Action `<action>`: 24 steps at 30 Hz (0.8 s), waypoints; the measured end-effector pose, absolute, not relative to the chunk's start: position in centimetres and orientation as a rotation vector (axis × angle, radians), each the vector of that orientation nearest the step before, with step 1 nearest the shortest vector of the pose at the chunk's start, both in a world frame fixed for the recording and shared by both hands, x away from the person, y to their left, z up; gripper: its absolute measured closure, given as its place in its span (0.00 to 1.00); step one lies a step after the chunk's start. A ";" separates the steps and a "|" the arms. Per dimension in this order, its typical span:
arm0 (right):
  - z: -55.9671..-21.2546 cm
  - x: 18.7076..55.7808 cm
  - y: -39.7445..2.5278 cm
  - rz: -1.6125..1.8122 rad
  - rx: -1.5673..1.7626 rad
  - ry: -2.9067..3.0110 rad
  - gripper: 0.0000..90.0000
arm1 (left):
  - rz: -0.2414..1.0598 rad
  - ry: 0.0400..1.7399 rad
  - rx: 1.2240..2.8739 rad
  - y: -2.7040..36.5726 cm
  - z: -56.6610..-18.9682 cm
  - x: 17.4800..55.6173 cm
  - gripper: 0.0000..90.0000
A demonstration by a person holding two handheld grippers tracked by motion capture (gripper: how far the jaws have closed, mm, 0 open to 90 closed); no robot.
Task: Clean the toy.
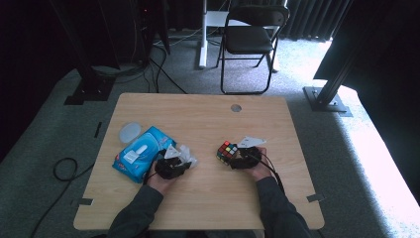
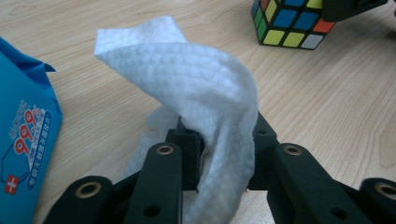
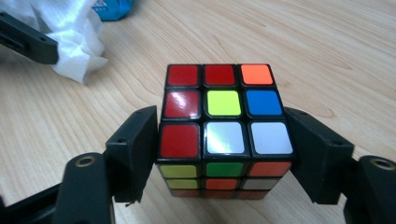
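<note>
White textured wet wipe point(image 2: 205, 88) is hanging pinched between the jaws of the left claw point(image 2: 219, 154), its free corner standing up above the pale wood-grain surface point(image 2: 327, 121). Blue soft wipe packet point(image 2: 23, 140) is lying just beside it, carrying red "99.9" digits and a small red cross badge; the other print is too small to read. In the high view the packet point(image 1: 141, 153) is sitting near the surface's left edge, with a round translucent lid point(image 1: 130, 132) just beyond it. Multicoloured puzzle cube point(image 3: 224, 126) with glossy stickers on a black frame is being gripped by the right claw point(image 3: 222, 154), jaws pressing its two opposite sides; it appears to be resting on the surface. Top face is showing red, orange, yellow-green, blue and white squares. Open room is lying between the two claws and across the far half, up to a grey round grommet point(image 1: 236, 107). A black folding chair point(image 1: 250, 37) is standing beyond on the carpet.
</note>
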State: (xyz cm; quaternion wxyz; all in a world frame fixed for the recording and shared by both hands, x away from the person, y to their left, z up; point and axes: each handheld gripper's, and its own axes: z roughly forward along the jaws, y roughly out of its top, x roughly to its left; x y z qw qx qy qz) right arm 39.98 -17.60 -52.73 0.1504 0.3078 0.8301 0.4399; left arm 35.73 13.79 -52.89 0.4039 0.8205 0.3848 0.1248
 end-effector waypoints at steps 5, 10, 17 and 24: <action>-52.5 39.9 -17.7 1.275 0.893 2.369 0.30 | 0.319 0.977 2.057 14.0 -52.7 35.7 0.68; -52.1 39.8 -17.8 1.300 0.882 2.355 0.30 | 0.343 0.983 2.038 14.3 -52.3 35.5 0.61; -51.4 39.6 -18.1 1.347 0.878 2.323 0.30 | 0.369 0.993 2.030 14.9 -51.9 35.3 0.56; -50.5 39.6 -18.8 1.383 0.884 2.276 0.30 | 0.389 1.005 2.029 15.4 -51.6 35.0 0.54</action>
